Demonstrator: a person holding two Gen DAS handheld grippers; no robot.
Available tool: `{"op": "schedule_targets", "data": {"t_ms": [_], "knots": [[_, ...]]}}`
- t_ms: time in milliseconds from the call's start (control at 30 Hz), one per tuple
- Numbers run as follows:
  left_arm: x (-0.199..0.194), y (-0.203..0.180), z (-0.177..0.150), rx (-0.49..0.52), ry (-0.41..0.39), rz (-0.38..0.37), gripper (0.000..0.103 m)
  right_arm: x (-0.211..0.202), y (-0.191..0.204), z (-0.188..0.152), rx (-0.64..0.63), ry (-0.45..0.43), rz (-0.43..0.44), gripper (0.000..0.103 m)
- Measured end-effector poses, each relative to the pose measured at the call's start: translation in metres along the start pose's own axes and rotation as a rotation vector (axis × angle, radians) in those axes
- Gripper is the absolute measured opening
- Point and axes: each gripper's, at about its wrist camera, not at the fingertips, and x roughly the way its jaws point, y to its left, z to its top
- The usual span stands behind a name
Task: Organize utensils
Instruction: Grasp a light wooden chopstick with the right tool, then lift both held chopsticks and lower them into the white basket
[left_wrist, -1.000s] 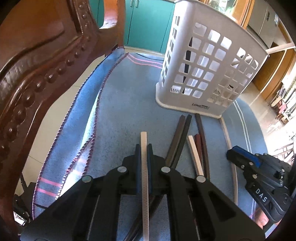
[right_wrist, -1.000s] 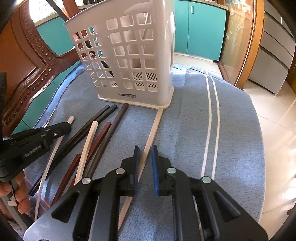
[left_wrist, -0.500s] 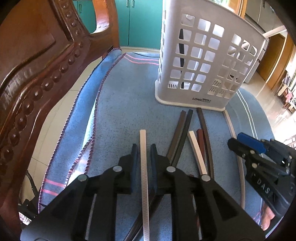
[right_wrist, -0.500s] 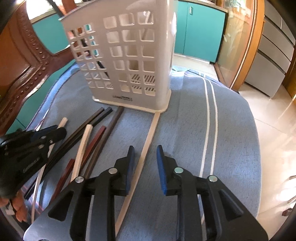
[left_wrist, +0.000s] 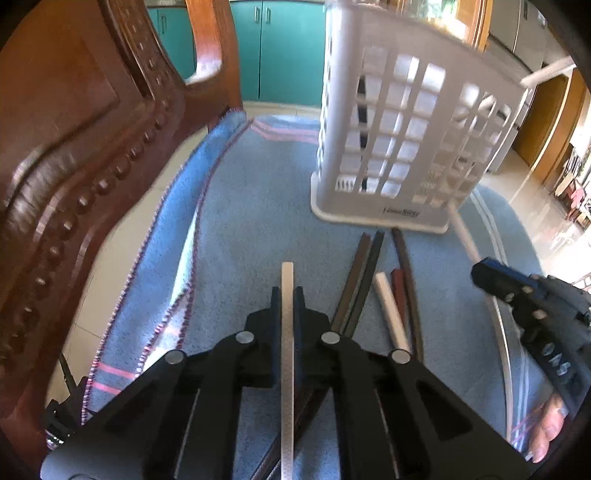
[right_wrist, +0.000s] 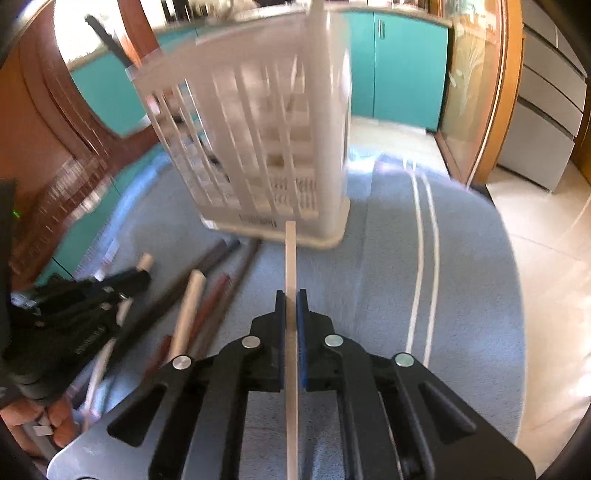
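My left gripper (left_wrist: 287, 295) is shut on a pale grey chopstick (left_wrist: 287, 273) that runs back between its jaws. My right gripper (right_wrist: 291, 295) is shut on a cream chopstick (right_wrist: 290, 254), held just above the cloth and pointing at the white slotted basket (right_wrist: 258, 147). In the left wrist view the basket (left_wrist: 406, 129) stands at the far right, and the right gripper (left_wrist: 480, 273) shows at the right edge. Between the grippers lie loose chopsticks: dark ones (left_wrist: 362, 277), a white one (left_wrist: 388, 306), a red-brown one (left_wrist: 400, 280). The left gripper (right_wrist: 136, 277) appears at the left of the right wrist view.
A blue cloth (left_wrist: 251, 206) covers the round table. A carved wooden chair back (left_wrist: 74, 147) rises close on the left. Teal cabinets (right_wrist: 402, 66) and tiled floor (right_wrist: 546, 240) lie beyond the table's edge. Dark utensils stand inside the basket.
My right gripper closed on the cream chopstick and lifted it off the cloth. My left gripper loosened briefly, then closed again on its chopstick. Both views drew nearer the basket.
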Motion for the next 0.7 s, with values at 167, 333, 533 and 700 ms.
{"op": "schedule_targets", "data": {"t_ms": [167, 333, 533, 700], "knots": [[-0.055, 0.001, 0.011, -0.017, -0.125, -0.072, 0.007, -0.061, -0.005, 0.017, 0.000, -0.173, 0.116, 0.006], [-0.152, 0.004, 0.030, -0.003, -0.360, -0.153, 0.007, -0.131, -0.018, 0.040, 0.042, -0.316, 0.227, 0.006], [-0.251, 0.019, 0.066, -0.045, -0.664, -0.277, 0.007, -0.186, -0.035, 0.084, 0.121, -0.499, 0.313, 0.006], [-0.265, 0.034, 0.090, -0.171, -0.834, -0.324, 0.007, -0.210, -0.038, 0.111, 0.166, -0.704, 0.279, 0.006]]}}
